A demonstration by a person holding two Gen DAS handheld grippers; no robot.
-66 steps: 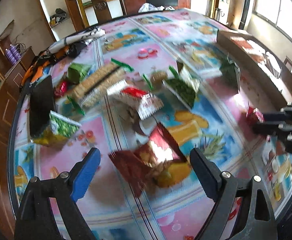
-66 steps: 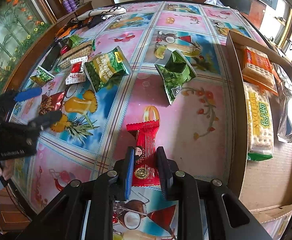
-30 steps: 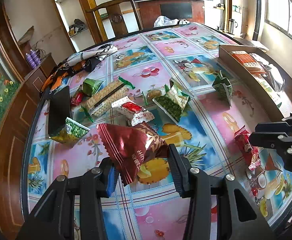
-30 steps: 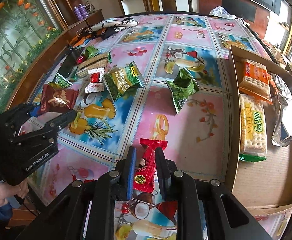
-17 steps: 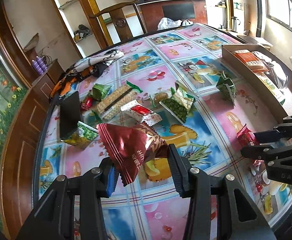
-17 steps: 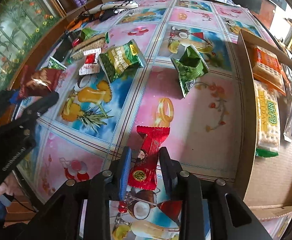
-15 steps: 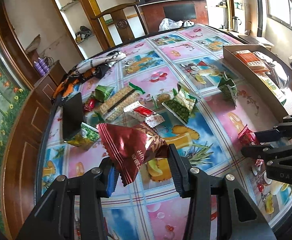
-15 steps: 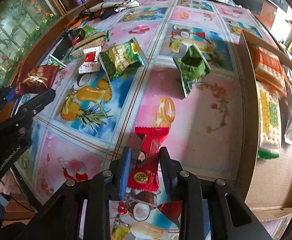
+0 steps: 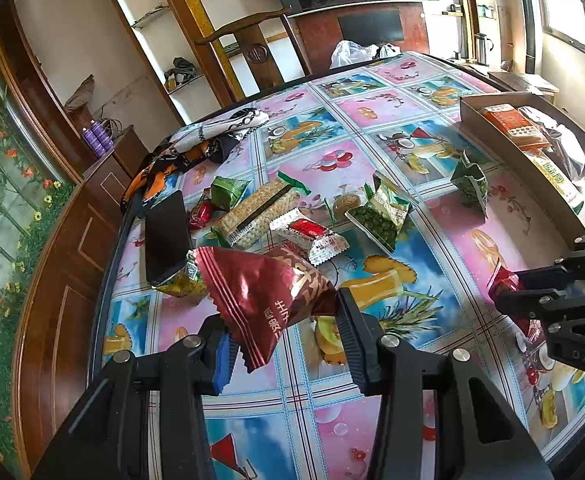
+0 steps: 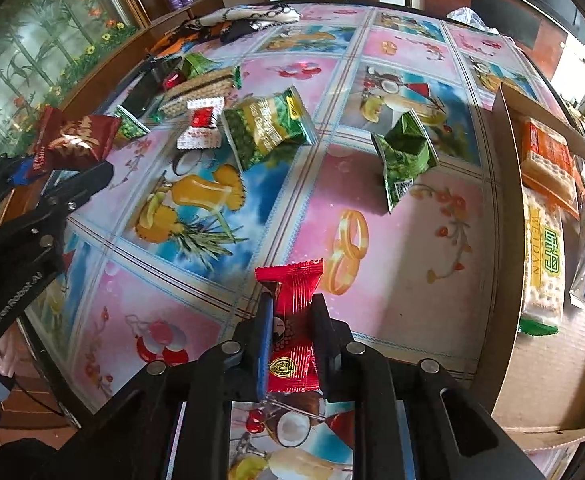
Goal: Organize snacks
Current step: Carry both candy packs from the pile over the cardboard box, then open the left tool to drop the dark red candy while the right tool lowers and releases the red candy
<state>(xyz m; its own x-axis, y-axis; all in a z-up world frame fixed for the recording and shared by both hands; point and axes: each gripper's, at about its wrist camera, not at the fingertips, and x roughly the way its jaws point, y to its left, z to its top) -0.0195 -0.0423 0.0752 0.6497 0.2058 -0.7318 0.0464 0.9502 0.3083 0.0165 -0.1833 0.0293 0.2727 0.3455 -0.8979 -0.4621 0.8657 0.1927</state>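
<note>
The left gripper (image 9: 278, 330) was clamped on a maroon pouch (image 9: 264, 292), glossy foil with gold lettering and a zigzag edge, held above the table (image 9: 444, 216). The right gripper (image 10: 292, 328) pinched a red candy (image 10: 294, 320), a slim ribbed wrapper with a gold seal, also off the surface. On the fruit-print cloth lay a green pea bag (image 10: 266, 126), a crumpled green bag (image 10: 404, 148) and a cracker pack (image 9: 258, 208). The box (image 10: 504, 184) at the right edge held biscuits (image 10: 542, 248).

Glossy foil maroon packet (image 9: 264, 296), shiny plastic tablecloth (image 9: 444, 216) (fruit-printed), matt cardboard box (image 10: 504, 184)
</note>
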